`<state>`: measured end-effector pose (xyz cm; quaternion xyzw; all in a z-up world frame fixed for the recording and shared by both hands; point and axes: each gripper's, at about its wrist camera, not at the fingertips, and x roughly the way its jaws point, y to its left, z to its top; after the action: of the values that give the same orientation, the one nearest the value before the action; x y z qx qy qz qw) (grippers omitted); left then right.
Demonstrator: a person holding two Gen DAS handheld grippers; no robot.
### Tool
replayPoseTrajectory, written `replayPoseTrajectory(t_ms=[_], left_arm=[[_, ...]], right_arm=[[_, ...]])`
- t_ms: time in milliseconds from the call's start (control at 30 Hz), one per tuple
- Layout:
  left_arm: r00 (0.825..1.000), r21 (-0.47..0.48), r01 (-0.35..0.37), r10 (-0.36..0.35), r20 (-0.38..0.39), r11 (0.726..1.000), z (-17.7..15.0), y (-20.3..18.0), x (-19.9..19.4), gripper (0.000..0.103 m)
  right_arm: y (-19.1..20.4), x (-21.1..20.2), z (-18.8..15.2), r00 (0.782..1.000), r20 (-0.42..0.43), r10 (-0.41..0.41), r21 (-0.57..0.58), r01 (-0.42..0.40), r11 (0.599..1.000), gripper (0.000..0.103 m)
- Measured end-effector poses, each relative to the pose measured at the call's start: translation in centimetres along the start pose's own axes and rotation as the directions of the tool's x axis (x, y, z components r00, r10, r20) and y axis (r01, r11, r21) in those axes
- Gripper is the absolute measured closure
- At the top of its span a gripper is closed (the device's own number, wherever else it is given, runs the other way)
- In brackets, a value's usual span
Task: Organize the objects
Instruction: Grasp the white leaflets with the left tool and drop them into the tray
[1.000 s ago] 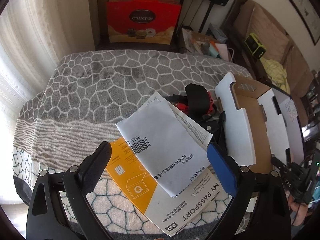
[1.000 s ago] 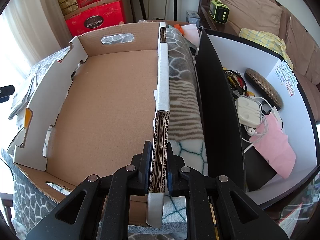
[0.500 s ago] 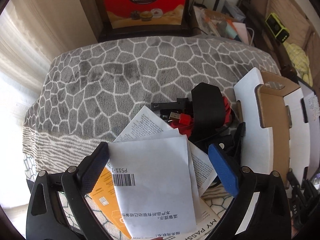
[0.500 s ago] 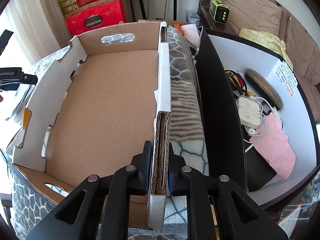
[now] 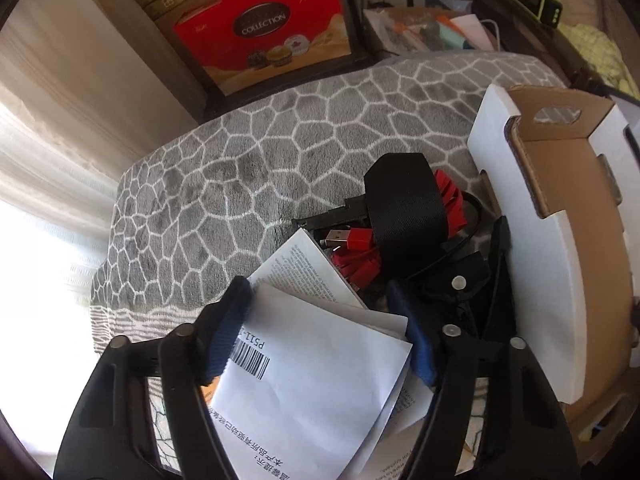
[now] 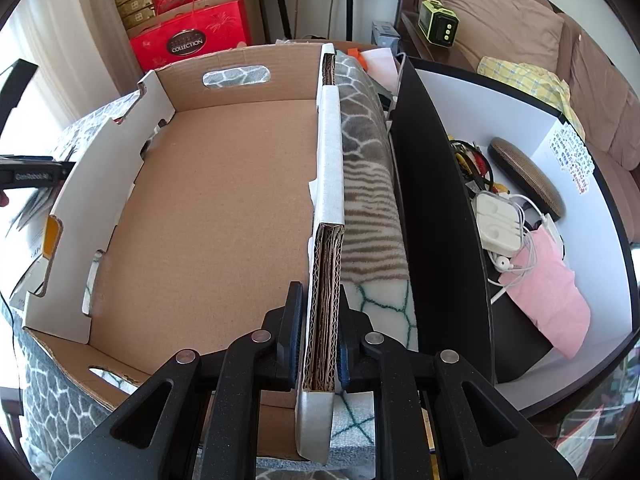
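Where the left wrist view looks down along its own fingers, the left gripper [image 5: 320, 332] is seen spread wide, its blue-padded fingers [image 5: 224, 336] set on either side of a loose stack of white papers [image 5: 316, 376]. The top sheet carries a barcode and a line of Chinese print; whether the pads touch the paper cannot be told. An orange edge of another booklet [image 5: 208, 394] shows under the stack. Just beyond the papers a bundle of red cable [image 5: 362, 258] with a USB plug lies wrapped by a broad black strap [image 5: 406, 208], with other dark items beside it. All of this rests on a grey blanket [image 5: 240, 168] patterned with white cell-like lines. To the right the white outer wall of a cardboard box [image 5: 536, 264] stands close to the pile. A red gift bag [image 5: 264, 36] marked "COLLECTION" is seen behind the blanket.

In the right wrist view, the right gripper [image 6: 318, 344] is clamped on the near end of the box's right wall [image 6: 326, 280], one finger inside the box and one outside. The box floor [image 6: 224, 208] is plain brown cardboard. To the right, past a strip of blanket, a black-and-white bin [image 6: 436, 216] holds white earphone cases [image 6: 500, 220], cables and a pink pouch [image 6: 548, 296]. A brown sofa [image 6: 520, 24] is seen beyond.
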<state>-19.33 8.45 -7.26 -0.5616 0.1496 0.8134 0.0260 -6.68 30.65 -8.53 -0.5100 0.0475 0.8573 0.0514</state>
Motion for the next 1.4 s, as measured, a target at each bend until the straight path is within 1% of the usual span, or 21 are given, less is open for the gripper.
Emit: replayPoseTrajectory(t_ms=[67,100,167,233,333,367,433,467,667,700,767,900,1033,1133,1300,1367,1400], left_arm=[[0.999,-0.003,0.036,-0.036,0.008,0.999,0.2,0.7,-0.5,0.054],[0.999,-0.004,0.054,-0.054,0.009,0.999,0.3,1.0,-0.8,0.063],[0.998,-0.001,0.066,-0.066,0.009,0.998,0.2,1.4,-1.1,0.069],[0.997,-0.011,0.080,-0.079,0.010,0.997,0.1,1.9,-1.2,0.071],[0.991,-0.036,0.133,-0.133,0.012,0.990,-0.1,2.8,-1.5,0.079],[0.989,-0.034,0.149,-0.148,0.019,0.988,-0.2,3.0,-1.8,0.087],[0.983,-0.039,0.179,-0.178,0.039,0.983,-0.4,3.5,-2.6,0.098],[0.980,-0.038,0.196,-0.194,0.050,0.980,-0.4,3.6,-3.0,0.100],[0.951,-0.018,0.284,-0.280,0.128,0.959,-0.7,4.0,-6.6,0.102],[0.943,-0.018,0.309,-0.304,0.138,0.951,-0.7,4.1,-7.1,0.102],[0.913,-0.013,0.383,-0.376,0.158,0.924,-0.7,4.1,-8.3,0.102],[0.876,0.017,0.448,-0.443,0.190,0.894,-1.0,2.9,-10.6,0.102],[0.840,0.052,0.509,-0.509,0.188,0.859,-1.3,0.4,-11.6,0.102],[0.822,0.070,0.537,-0.540,0.178,0.841,-1.3,-1.9,-11.6,0.102],[0.801,0.097,0.570,-0.578,0.156,0.816,-0.7,-6.0,-11.3,0.101],[0.789,0.097,0.589,-0.596,0.149,0.803,-0.4,-7.3,-11.0,0.100],[0.779,0.096,0.602,-0.610,0.145,0.792,-0.2,-7.9,-10.8,0.100]], right_arm=[[0.0,0.0,0.0,1.000,0.000,0.000,0.001,0.000,1.000,0.089],[0.0,0.0,0.0,1.000,0.000,0.000,0.002,0.000,1.000,0.089],[0.0,0.1,0.0,1.000,0.000,0.000,0.002,0.000,1.000,0.089],[0.0,0.1,0.0,1.000,-0.001,-0.002,0.002,0.002,1.000,0.089],[0.0,0.1,0.1,1.000,-0.002,-0.003,0.001,0.003,1.000,0.088],[0.0,0.1,0.1,1.000,-0.001,-0.003,0.001,0.003,1.000,0.088],[0.0,0.1,0.0,1.000,-0.002,-0.004,0.001,0.004,1.000,0.088],[0.0,0.1,0.1,1.000,-0.002,-0.005,0.000,0.005,1.000,0.088],[0.0,0.2,0.1,1.000,-0.002,-0.009,0.000,0.009,1.000,0.088],[0.0,0.2,0.1,1.000,-0.002,-0.010,-0.001,0.010,1.000,0.088],[0.0,0.2,0.1,1.000,-0.003,-0.010,-0.002,0.010,1.000,0.088],[0.0,0.2,0.1,1.000,-0.003,-0.010,-0.001,0.010,1.000,0.088],[0.0,0.2,0.0,1.000,-0.003,-0.010,-0.001,0.010,1.000,0.088],[0.0,0.2,0.0,1.000,-0.003,-0.011,-0.001,0.011,1.000,0.088],[0.0,0.2,0.0,1.000,-0.003,-0.011,-0.001,0.011,1.000,0.088],[0.0,0.2,0.0,1.000,-0.004,-0.009,0.001,0.009,1.000,0.088],[-0.1,0.2,0.0,1.000,-0.004,-0.008,0.001,0.008,1.000,0.088]])
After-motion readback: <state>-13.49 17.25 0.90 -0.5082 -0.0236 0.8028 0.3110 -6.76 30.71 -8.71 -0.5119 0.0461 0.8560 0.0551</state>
